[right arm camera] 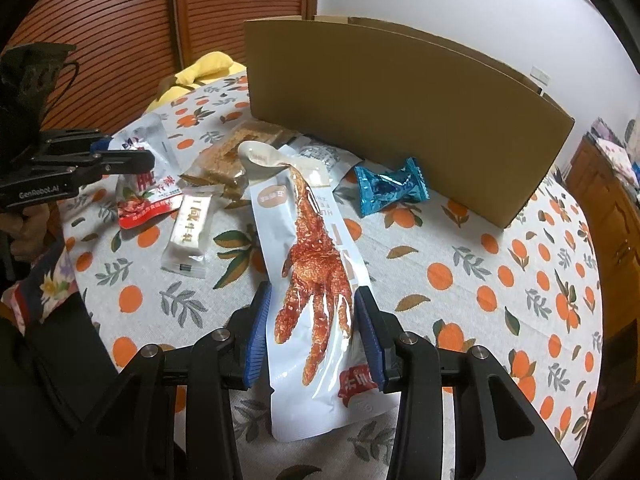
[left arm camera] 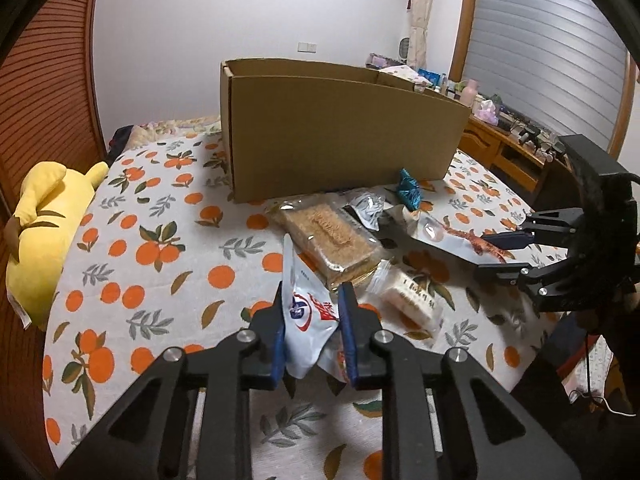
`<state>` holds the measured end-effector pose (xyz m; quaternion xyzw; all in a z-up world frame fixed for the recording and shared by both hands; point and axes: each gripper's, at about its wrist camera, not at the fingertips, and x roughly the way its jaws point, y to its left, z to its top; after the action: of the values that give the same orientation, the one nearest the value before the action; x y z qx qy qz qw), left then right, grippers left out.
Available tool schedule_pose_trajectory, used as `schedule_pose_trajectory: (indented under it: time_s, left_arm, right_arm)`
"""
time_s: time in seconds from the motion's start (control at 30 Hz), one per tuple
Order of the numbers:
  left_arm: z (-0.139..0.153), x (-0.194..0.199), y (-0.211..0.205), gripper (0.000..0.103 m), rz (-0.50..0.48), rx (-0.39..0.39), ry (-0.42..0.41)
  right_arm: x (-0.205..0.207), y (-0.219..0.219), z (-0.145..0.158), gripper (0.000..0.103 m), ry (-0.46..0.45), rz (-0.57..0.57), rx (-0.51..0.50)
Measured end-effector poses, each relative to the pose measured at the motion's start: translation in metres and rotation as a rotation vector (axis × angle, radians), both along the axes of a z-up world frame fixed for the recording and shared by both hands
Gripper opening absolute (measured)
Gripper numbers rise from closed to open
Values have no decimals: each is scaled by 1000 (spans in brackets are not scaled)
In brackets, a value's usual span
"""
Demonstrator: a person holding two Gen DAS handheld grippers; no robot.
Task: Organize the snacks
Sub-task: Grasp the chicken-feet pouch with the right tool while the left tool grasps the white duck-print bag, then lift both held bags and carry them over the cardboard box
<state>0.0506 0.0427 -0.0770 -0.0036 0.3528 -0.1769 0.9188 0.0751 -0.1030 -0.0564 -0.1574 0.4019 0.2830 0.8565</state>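
Note:
My left gripper (left arm camera: 311, 292) is shut on a white and red snack pouch (left arm camera: 304, 312), which stands up between the blue pads above the bed. In the right wrist view this gripper (right arm camera: 132, 160) comes in from the left with the pouch (right arm camera: 148, 196) hanging from it. My right gripper (right arm camera: 313, 292) is shut on a long white chicken-foot packet (right arm camera: 316, 280), its far end reaching toward the box. An open cardboard box (left arm camera: 344, 136) stands behind the snacks. A blue candy (right arm camera: 390, 192), a white nougat bar (right arm camera: 190, 232) and a clear pack of brown cake (left arm camera: 332, 240) lie on the sheet.
The bed is covered by an orange-print sheet (left arm camera: 160, 248). A yellow plush toy (left arm camera: 44, 232) lies at its left edge by a wooden slatted wall. A silver pouch (left arm camera: 368, 208) lies by the box. A cluttered wooden desk (left arm camera: 500, 136) stands to the right.

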Motion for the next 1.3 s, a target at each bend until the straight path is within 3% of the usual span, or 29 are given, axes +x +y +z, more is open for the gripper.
schedule_pose_trajectory:
  time_s: [0.7, 1.3]
  left_arm:
    - [47, 4, -10, 19, -28, -13, -94]
    - [94, 47, -17, 19, -18, -9, -178]
  right_arm:
    - [-8, -5, 28, 41, -68, -12, 40]
    - [-3, -12, 77, 41, -191, -32, 70]
